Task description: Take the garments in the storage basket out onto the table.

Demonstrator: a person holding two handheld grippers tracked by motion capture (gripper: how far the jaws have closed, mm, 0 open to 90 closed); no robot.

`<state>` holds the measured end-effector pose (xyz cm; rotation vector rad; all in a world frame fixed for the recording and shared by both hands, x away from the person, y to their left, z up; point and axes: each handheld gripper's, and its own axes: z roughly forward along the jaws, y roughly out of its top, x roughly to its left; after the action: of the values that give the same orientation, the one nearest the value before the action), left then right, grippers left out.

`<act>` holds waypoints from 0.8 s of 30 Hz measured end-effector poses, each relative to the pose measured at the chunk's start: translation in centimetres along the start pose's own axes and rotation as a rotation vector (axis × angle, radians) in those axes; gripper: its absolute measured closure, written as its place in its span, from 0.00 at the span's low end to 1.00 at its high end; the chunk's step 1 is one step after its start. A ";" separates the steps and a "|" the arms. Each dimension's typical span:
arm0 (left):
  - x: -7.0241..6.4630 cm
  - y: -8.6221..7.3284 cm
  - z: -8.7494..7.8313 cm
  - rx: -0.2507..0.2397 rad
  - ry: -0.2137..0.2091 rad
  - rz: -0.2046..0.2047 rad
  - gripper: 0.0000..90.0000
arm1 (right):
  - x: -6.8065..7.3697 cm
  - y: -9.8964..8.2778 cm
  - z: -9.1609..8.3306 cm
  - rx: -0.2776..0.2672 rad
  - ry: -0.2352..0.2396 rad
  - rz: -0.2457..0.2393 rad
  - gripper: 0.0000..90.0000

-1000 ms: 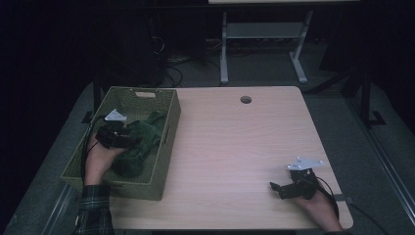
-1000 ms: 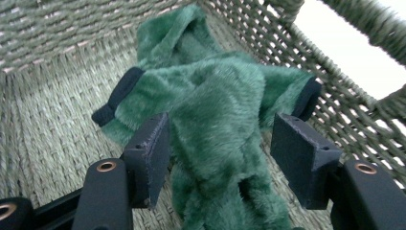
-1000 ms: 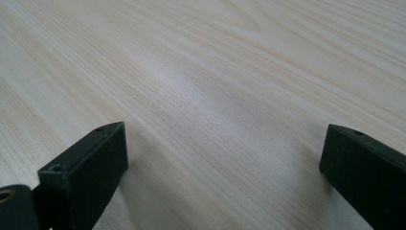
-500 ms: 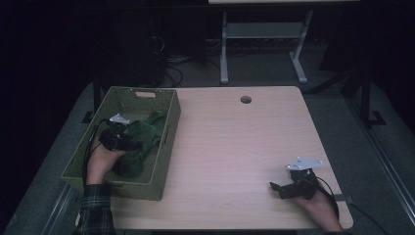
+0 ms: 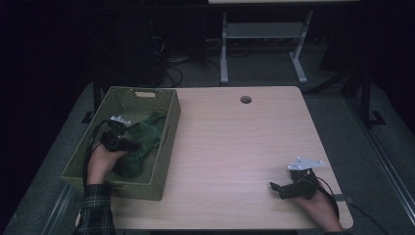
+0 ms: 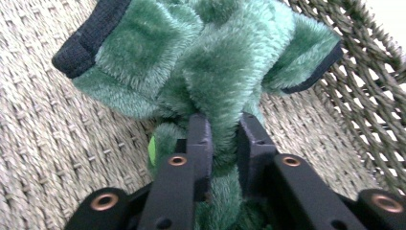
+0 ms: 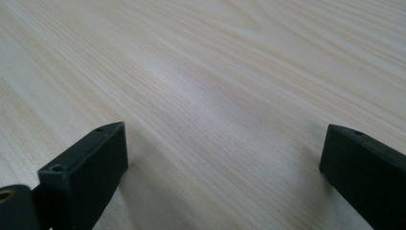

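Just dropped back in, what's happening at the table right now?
A person is working with tongs in each hand. The left tongs are down inside the woven basket at the table's left edge, and their jaws have just been closing on a fold of the fuzzy green cloth, now pinched between them. The cloth lies in the basket. The right tongs rest open on the bare wooden table, holding nothing.
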<state>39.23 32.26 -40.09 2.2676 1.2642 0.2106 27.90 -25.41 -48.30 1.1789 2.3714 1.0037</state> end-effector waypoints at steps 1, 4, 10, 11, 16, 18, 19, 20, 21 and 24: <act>0.0 0.0 -0.1 0.005 -0.001 0.004 0.89 | 0.0 0.0 0.0 0.000 0.000 0.000 0.02; 0.0 0.0 -0.3 -0.009 -0.005 -0.006 0.90 | 0.0 0.0 0.0 0.000 0.000 0.000 0.02; -0.1 0.1 -1.5 -0.074 -0.030 -0.011 0.91 | 0.0 0.0 0.0 0.000 0.000 0.000 0.02; -0.2 0.1 -1.8 -0.091 -0.038 -0.015 0.91 | 0.0 0.0 0.0 0.000 0.000 0.000 0.02; -0.3 0.1 -3.3 -0.175 -0.071 -0.012 0.91 | 0.0 0.0 0.0 0.000 0.000 0.000 0.02; -0.5 0.1 -4.0 -0.203 -0.075 -0.011 0.91 | 0.0 0.0 0.0 0.000 0.000 0.000 0.02; -0.6 0.1 -4.4 -0.222 -0.079 -0.014 0.91 | 0.0 0.0 0.0 0.000 0.000 0.000 0.02; -0.8 0.2 -4.7 -0.237 -0.082 -0.014 0.91 | 0.0 0.0 0.0 0.000 0.000 0.000 0.02; -0.9 0.2 -4.9 -0.248 -0.086 -0.014 0.91 | 0.0 0.0 0.0 0.000 0.000 0.000 0.02; -1.3 0.3 -5.8 -0.288 -0.102 -0.009 0.91 | 0.0 0.0 0.0 0.000 0.000 0.001 0.02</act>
<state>36.53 33.27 -34.89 2.0006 1.1134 0.2530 27.89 -25.41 -48.30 1.1804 2.3710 1.0039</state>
